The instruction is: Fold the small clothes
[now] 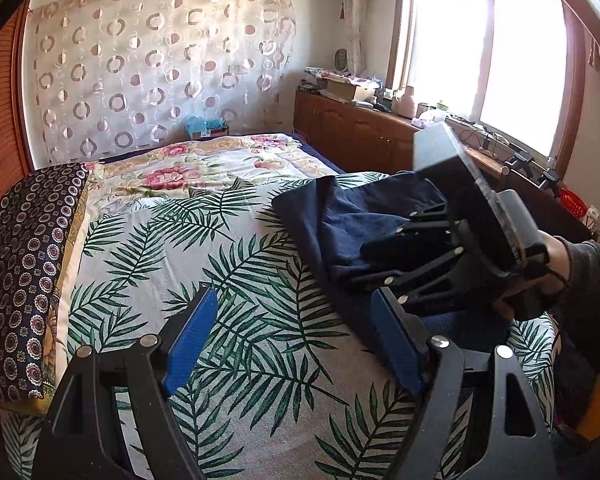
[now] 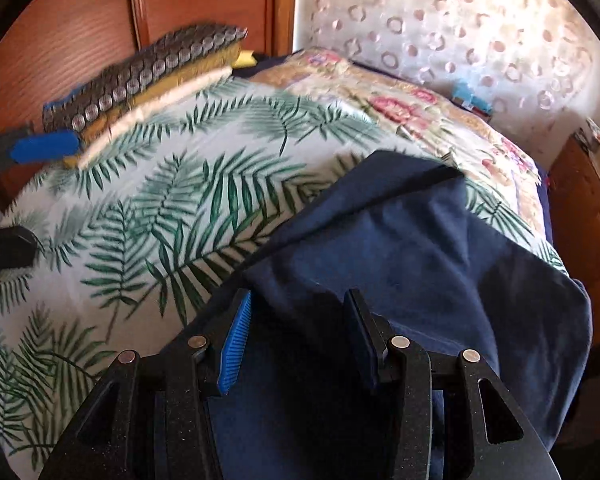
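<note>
Clearly the navy garment (image 2: 400,240) is only partly folded: it lies on the right side of the bed (image 1: 260,272), on the fern-print cover, with one layer doubled back over another and a straight edge showing toward the flowered quilt (image 1: 204,168), yet its near part looks loose and rumpled. In the right wrist view the right tool (image 2: 296,340) sits low over the cloth with its blue pads spread apart; fabric lies under and between them, but whether any is caught I cannot tell. The left tool (image 1: 296,344) hangs spread and empty above the bare cover, just left of the garment. My judgement is that a first fold is made and at least one more, plus smoothing, is left. A patterned pillow (image 1: 24,272) lies at the bed's left edge, well apart.
</note>
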The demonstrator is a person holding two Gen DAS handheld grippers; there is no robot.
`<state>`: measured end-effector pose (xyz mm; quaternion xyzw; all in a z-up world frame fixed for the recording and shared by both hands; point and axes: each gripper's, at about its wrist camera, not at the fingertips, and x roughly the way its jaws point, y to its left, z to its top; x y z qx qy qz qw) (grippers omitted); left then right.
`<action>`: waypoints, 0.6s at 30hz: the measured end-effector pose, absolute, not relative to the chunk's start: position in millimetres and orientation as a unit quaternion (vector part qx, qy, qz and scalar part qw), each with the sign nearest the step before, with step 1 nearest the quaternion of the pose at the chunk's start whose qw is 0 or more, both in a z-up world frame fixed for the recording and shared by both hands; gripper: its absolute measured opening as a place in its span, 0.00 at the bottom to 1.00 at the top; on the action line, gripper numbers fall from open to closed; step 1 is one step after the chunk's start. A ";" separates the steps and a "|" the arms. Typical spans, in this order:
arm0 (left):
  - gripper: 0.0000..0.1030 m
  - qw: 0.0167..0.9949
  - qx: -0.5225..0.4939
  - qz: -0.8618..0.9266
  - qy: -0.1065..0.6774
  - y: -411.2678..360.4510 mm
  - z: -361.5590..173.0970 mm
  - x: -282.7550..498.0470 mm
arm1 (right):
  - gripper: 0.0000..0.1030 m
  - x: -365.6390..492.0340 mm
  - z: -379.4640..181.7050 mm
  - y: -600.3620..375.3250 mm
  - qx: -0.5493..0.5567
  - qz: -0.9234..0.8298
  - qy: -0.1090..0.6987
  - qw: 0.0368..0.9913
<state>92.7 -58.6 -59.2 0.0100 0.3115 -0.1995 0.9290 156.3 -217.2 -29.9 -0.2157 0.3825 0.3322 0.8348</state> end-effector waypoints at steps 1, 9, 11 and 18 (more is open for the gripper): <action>0.78 0.929 0.009 -0.200 0.312 -58.6 -59.6 92.8 | 0.47 159.6 -32.5 -213.6 -0.220 0.332 0.386 0.832; 0.78 0.927 0.008 -0.203 0.316 -59.7 -63.3 92.4 | 0.08 168.4 -30.9 -218.5 -0.214 0.325 0.374 0.842; 0.78 0.927 0.009 -0.203 0.316 -60.3 -62.7 91.8 | 0.08 165.7 -18.7 -228.4 -0.200 0.320 0.357 0.854; 0.78 0.926 0.009 -0.206 0.317 -62.7 -63.2 90.5 | 0.07 187.6 34.3 -284.9 -0.154 0.233 0.307 0.910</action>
